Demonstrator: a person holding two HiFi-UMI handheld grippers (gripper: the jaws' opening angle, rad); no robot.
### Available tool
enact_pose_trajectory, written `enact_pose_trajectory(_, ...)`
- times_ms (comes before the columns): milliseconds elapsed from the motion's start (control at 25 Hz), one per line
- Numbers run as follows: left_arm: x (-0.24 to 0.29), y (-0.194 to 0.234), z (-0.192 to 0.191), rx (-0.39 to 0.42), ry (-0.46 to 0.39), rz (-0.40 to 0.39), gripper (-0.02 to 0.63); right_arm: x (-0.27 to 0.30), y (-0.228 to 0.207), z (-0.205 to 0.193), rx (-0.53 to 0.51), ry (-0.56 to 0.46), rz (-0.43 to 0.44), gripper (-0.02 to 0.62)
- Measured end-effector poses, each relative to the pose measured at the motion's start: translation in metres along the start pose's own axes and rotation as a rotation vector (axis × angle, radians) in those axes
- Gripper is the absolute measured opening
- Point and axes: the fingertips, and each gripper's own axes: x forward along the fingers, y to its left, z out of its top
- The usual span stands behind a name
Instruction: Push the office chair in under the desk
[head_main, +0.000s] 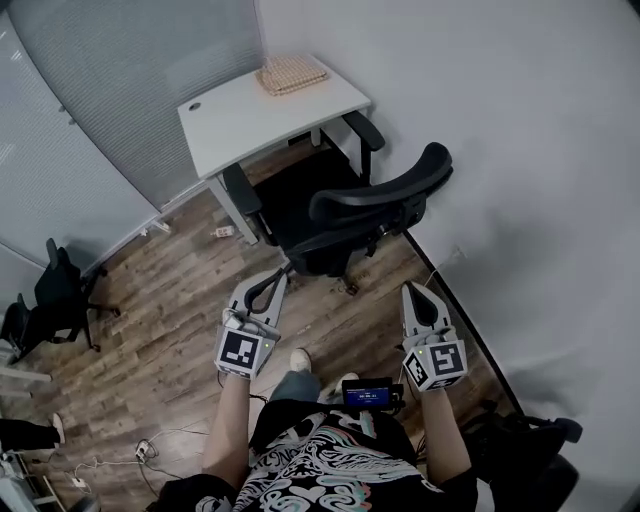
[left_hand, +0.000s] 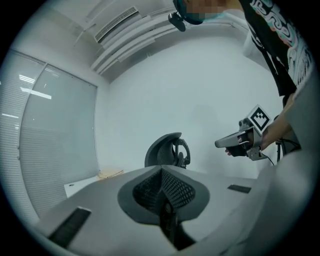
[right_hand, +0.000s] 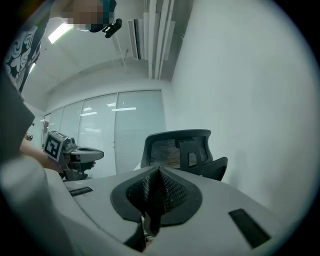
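The black office chair (head_main: 375, 195) stands pulled out from the white desk (head_main: 240, 120), its seat part under the desktop and its curved backrest toward me. My left gripper (head_main: 274, 282) is shut and empty, its tip just short of the chair's base. My right gripper (head_main: 414, 293) is also shut and empty, to the right of the chair, apart from it. In the left gripper view the chair (left_hand: 167, 149) rises beyond the closed jaws (left_hand: 161, 173), with the right gripper (left_hand: 235, 142) beside it. The right gripper view shows the mesh backrest (right_hand: 177, 147) past its closed jaws (right_hand: 159, 172).
A woven tan mat (head_main: 290, 73) lies on the desk. A white wall runs along the right, a glass partition (head_main: 110, 90) behind the desk. A second black chair (head_main: 55, 295) stands at the left. Cables (head_main: 150, 445) lie on the wood floor; dark gear (head_main: 530, 450) sits lower right.
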Motion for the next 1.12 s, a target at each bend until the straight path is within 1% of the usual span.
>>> enact_pose_trajectory(80, -0.010, -0.006, -0.002, 0.000, 0.022, -0.015, 0.031, -0.003, 0.019, 0.002, -0.022, 0.002, 0.009, 0.026)
enact_pose_trajectory(200, -0.018, -0.005, -0.008, 0.053, 0.062, -0.045, 0.031, -0.005, 0.041, -0.001, -0.072, 0.017, 0.008, 0.025)
enact_pose_trajectory(240, -0.021, -0.001, -0.007, 0.055, 0.066, -0.048, 0.031, -0.006, 0.046, -0.002, -0.082, 0.024, 0.001, 0.025)
enact_pose_trajectory(320, -0.028, 0.014, -0.002, 0.033, 0.045, -0.041, 0.031, -0.003, 0.055, 0.000, -0.084, 0.025, -0.021, 0.025)
enact_pose_trajectory(440, -0.044, 0.040, 0.004, 0.000, 0.011, -0.006, 0.031, 0.005, 0.069, 0.006, -0.062, 0.007, -0.047, 0.023)
enact_pose_trajectory(520, -0.056, 0.054, 0.005, -0.035, -0.004, 0.026, 0.031, 0.010, 0.080, 0.008, -0.059, 0.000, -0.050, 0.021)
enact_pose_trajectory(680, -0.074, 0.075, 0.002, -0.105, -0.032, 0.074, 0.031, 0.020, 0.102, 0.009, -0.084, 0.019, -0.032, 0.021)
enact_pose_trajectory(840, -0.085, 0.082, -0.005, -0.098, -0.021, 0.083, 0.031, 0.026, 0.119, 0.009, -0.089, 0.016, -0.011, 0.021)
enact_pose_trajectory(1120, -0.096, 0.087, -0.013, -0.114, -0.015, 0.114, 0.031, 0.031, 0.131, 0.006, -0.089, 0.013, 0.013, 0.021)
